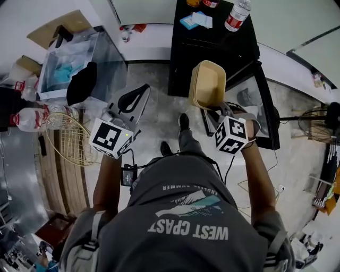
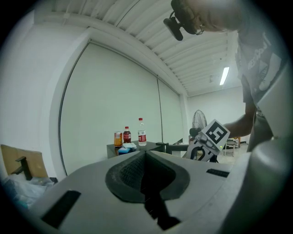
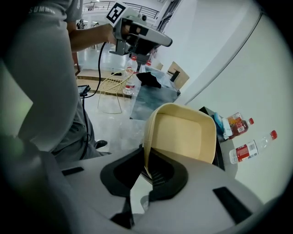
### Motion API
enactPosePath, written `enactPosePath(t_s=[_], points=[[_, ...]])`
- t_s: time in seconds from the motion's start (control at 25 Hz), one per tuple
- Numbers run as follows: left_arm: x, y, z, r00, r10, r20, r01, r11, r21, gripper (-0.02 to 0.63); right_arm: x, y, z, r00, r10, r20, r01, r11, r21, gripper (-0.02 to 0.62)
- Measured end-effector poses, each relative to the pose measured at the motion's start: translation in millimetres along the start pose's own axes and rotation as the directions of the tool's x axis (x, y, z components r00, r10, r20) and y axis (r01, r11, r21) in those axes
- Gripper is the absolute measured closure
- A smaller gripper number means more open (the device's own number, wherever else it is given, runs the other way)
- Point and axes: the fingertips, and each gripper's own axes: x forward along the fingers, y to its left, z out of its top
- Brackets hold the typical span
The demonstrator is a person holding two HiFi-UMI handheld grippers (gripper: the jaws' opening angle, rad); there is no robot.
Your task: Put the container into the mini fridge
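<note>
A beige open container point(image 1: 207, 85) hangs tilted on edge in front of the black mini fridge point(image 1: 212, 58), with my right gripper point(image 1: 211, 109) shut on its lower rim. The right gripper view shows that rim pinched between the jaws point(image 3: 147, 161), the container's hollow point(image 3: 183, 132) facing the camera. The fridge door point(image 1: 261, 106) stands open to the right. My left gripper point(image 1: 143, 89) is held out to the left of the container, apart from it. Its jaws point(image 2: 145, 153) meet with nothing between them.
A water bottle point(image 1: 237, 14), other drinks and blue packs point(image 1: 196, 20) stand on top of the fridge. A clear box point(image 1: 79, 64) and a wire basket point(image 1: 74, 135) are on the floor at the left, and a fan point(image 1: 313, 125) at the right.
</note>
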Motion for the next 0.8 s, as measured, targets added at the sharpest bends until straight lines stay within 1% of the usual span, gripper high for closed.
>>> enactPosePath(t_s=[0.24,0.4,0.52,0.64,0.8], points=[[11,20,-10,0.998,0.051,-0.029,-0.052,0.998,-0.023,0.589,45,-21,-9,0.999,0.038,-0.004,-0.038,0.999,-0.02,0.548],[21,34,-13,0.995,0.082,-0.048,-0.083,0.996,-0.014,0.589,79,-38,-23,0.998,0.053,-0.025,-0.054,0.998,-0.044,0.548],[27,44,-16,0.991,0.119,-0.056,-0.121,0.992,-0.03,0.589,103,-49,-33,0.997,0.072,-0.034,-0.074,0.996,-0.055,0.548],[35,50,-22,0.988,0.137,-0.068,-0.14,0.989,-0.043,0.589,125,-57,-43,0.995,0.089,-0.047,-0.092,0.994,-0.062,0.548],[38,58,-34,0.98,0.168,-0.105,-0.175,0.983,-0.063,0.589,153,-63,-53,0.992,0.115,-0.057,-0.119,0.99,-0.08,0.548]])
